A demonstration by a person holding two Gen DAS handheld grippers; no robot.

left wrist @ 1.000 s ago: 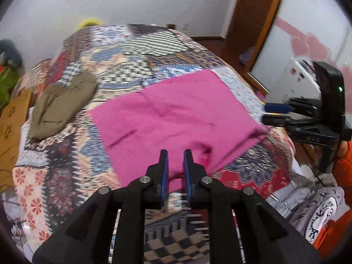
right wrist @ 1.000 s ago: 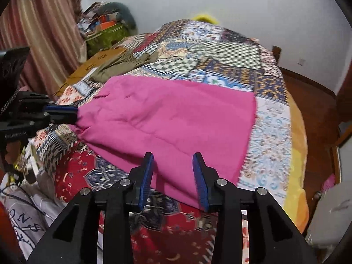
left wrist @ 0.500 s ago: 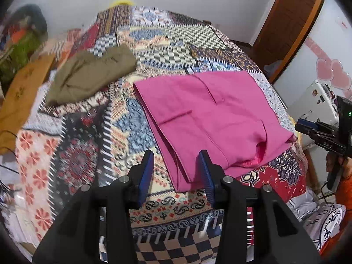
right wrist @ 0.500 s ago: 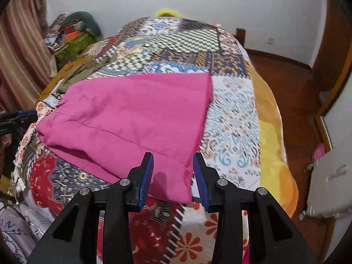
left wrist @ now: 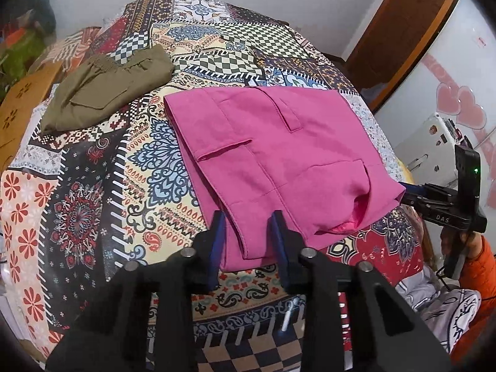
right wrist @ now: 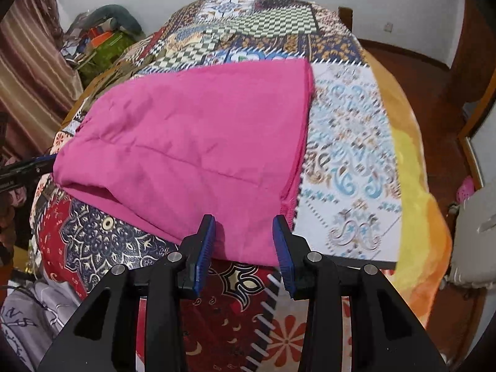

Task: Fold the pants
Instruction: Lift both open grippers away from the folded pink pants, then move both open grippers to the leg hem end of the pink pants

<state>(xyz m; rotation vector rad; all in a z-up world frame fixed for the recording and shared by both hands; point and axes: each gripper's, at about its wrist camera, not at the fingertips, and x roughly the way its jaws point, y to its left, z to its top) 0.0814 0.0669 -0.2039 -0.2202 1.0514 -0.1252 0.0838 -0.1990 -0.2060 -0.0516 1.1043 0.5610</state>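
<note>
The pink pants (left wrist: 279,155) lie folded flat on the patchwork bed quilt (left wrist: 93,201), pockets and seams up. My left gripper (left wrist: 246,220) hangs over their near left corner; its jaws are closing with that corner between them, pads clear of the cloth. In the right wrist view the pink pants (right wrist: 192,142) fill the middle, and my right gripper (right wrist: 245,221) stands open astride their near right edge without pressing it. The right gripper (left wrist: 406,192) also shows at the pants' right corner, held by a hand in an orange sleeve. The left gripper (right wrist: 46,162) peeks in at the left edge.
Folded olive pants (left wrist: 105,93) lie at the quilt's far left. Grey and white printed clothes (left wrist: 446,307) pile below the bed's near edge. An orange-yellow blanket (right wrist: 412,186) runs along the right side. A wooden door (left wrist: 400,24) and white appliance (left wrist: 427,142) stand beyond.
The left jaws went from nearly shut on pink cloth to wide, then narrowed again. Both grippers sank toward the pants' near edge. The pants now lie flat and folded.
</note>
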